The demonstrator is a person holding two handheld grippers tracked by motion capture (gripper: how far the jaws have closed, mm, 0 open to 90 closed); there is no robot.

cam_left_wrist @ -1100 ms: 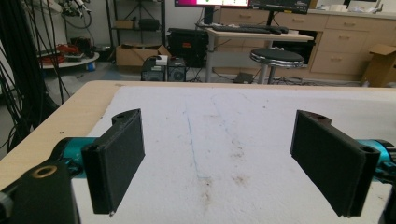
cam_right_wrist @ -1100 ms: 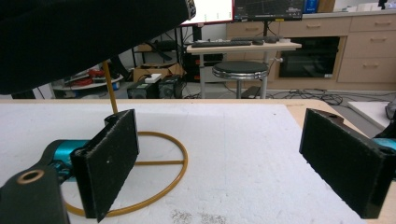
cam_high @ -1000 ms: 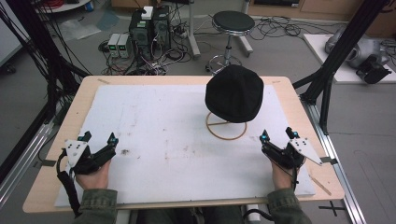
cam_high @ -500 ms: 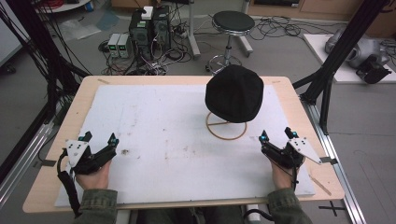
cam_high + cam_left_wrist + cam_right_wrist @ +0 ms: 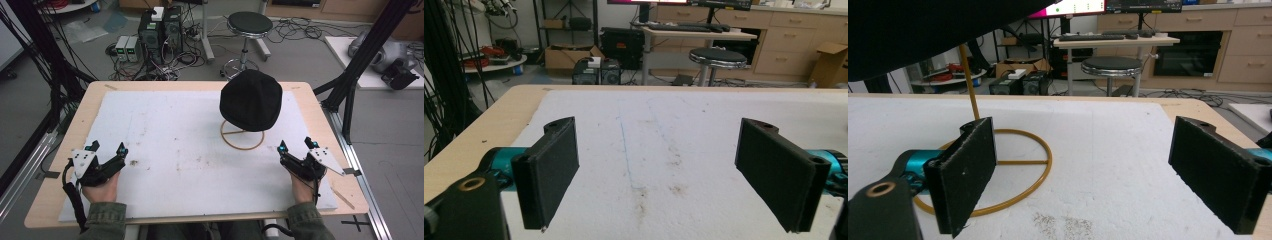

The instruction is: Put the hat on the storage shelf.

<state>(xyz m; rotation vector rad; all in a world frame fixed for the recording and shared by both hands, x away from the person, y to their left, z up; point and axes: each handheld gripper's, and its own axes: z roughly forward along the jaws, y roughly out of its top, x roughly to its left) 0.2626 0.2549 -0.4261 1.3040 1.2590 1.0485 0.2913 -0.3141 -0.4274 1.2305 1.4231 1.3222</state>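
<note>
Black hat point(image 5: 251, 100) sits on a gold wire stand point(image 5: 242, 136) toward the far right part of the tabletop point(image 5: 60, 150), nearer the right tool than the left and apart from both; the stand's ring base lies flat on the white foam sheet point(image 5: 175, 135) that covers most of the tabletop.

Near the front edge, the left hand point(image 5: 100, 187) comes in at the front left corner, sleeve cut off by the picture's bottom edge, holding the left tool point(image 5: 106, 149) low over the foam with its tips pointing toward the far edge; its jaws stand wide apart and released, with bare foam between them in the left gripper view point(image 5: 659, 170). At the front right corner the right hand point(image 5: 301, 189) holds the right tool point(image 5: 296, 145) in a like pose, angled a little toward the stand; its jaws are also spread and grasp nothing, as the right gripper view shows point(image 5: 1088, 175).

In the right gripper view the hat point(image 5: 923, 30) is cut off at the top left, only its dark underside and the stand's upright rod point(image 5: 968, 80) visible; the ring point(image 5: 1033, 165) is partly hidden behind the left jaw. Small brown specks mark the foam; what they are is unclear.

Beyond the far edge stands a round stool point(image 5: 248, 22) on the floor.
</note>
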